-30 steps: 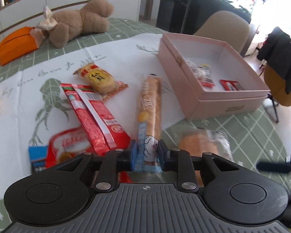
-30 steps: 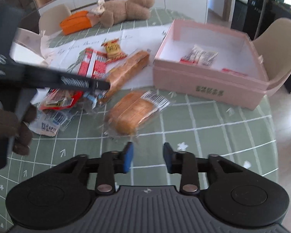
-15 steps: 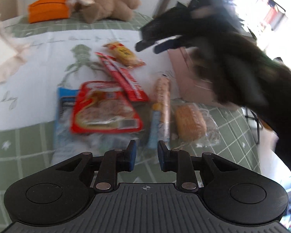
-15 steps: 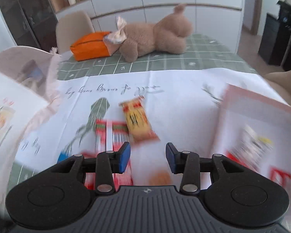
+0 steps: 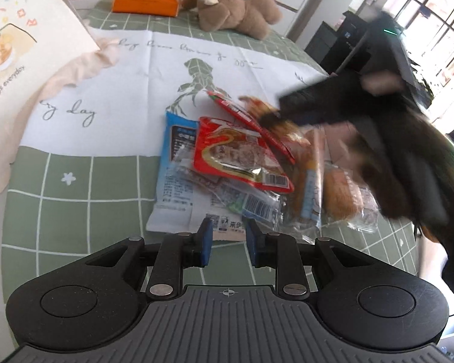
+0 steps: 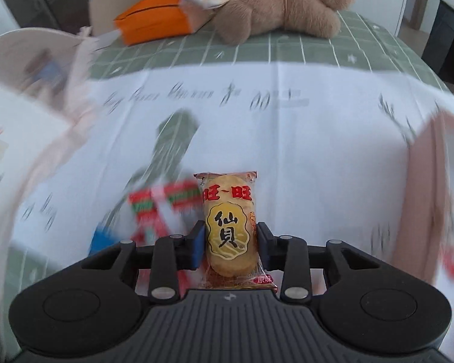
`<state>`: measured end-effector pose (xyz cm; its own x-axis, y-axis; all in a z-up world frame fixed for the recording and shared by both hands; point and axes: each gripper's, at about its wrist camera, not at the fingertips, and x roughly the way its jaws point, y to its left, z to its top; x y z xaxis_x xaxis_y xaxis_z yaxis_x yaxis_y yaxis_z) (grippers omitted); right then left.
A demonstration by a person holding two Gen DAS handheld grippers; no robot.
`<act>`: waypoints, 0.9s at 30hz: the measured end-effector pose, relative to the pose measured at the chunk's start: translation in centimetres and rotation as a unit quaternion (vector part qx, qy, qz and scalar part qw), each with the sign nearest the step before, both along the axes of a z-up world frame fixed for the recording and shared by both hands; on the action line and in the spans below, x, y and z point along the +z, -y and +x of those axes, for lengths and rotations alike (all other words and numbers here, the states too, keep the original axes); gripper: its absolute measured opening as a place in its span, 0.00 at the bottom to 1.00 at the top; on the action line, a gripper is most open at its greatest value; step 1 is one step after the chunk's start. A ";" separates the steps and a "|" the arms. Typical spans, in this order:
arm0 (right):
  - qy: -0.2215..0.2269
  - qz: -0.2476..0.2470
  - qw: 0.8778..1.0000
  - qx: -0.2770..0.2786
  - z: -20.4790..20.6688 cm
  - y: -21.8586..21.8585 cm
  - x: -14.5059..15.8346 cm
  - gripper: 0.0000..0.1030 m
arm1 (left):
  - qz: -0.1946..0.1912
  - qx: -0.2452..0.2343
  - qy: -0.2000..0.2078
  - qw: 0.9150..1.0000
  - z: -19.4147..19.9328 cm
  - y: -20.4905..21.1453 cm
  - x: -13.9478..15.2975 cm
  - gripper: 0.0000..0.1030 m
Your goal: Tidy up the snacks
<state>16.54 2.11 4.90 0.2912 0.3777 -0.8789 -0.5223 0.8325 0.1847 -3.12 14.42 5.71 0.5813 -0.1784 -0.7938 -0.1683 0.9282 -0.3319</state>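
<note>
Rice cracker packet (image 6: 228, 227) sits between your right tongs (image 6: 229, 243), the blue pads (image 6: 198, 243) pressed to its sides — it is clamped, above the white cloth (image 6: 287, 139). Your left tongs (image 5: 228, 242) stand apart with nothing in them, just short of the snack pile (image 5: 227, 163) on the green-checked tabletop (image 5: 75, 205). Beyond lie a teddy bear (image 6: 281, 3) and an orange pouch (image 6: 157, 15).

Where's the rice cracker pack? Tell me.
In the right wrist view, the rice cracker pack sits between the right gripper's fingers, over the white cloth, right of the red packet.
</note>
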 end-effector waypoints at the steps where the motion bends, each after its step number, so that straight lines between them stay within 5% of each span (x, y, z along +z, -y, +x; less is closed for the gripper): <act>1: -0.003 0.008 1.000 0.001 -1.1 0.8 0.4 0.33 | -0.001 -0.003 0.001 1.000 0.2 0.1 0.1 0.26; 8: -0.015 0.059 0.997 -0.040 -8.9 7.8 2.0 0.33 | -0.003 0.014 0.030 0.999 1.1 0.5 1.2 0.26; 13: 0.009 0.047 0.996 -0.081 -12.9 11.7 2.8 0.33 | -0.001 -0.059 0.006 0.998 2.5 2.9 0.9 0.26; 23: 0.015 0.027 0.979 -0.202 -15.8 19.0 1.0 0.33 | 0.025 -0.162 0.053 0.985 6.8 10.5 1.4 0.26; 27: 0.028 -0.003 0.976 -0.218 -16.5 19.5 -0.2 0.33 | 0.012 -0.196 0.040 0.980 8.9 13.5 0.7 0.26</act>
<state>0.06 -17.42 4.69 0.4699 0.2019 -0.8593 -0.1278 0.9788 0.1601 5.82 0.93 6.42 0.5331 -0.3824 -0.7547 0.2277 0.9240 -0.3073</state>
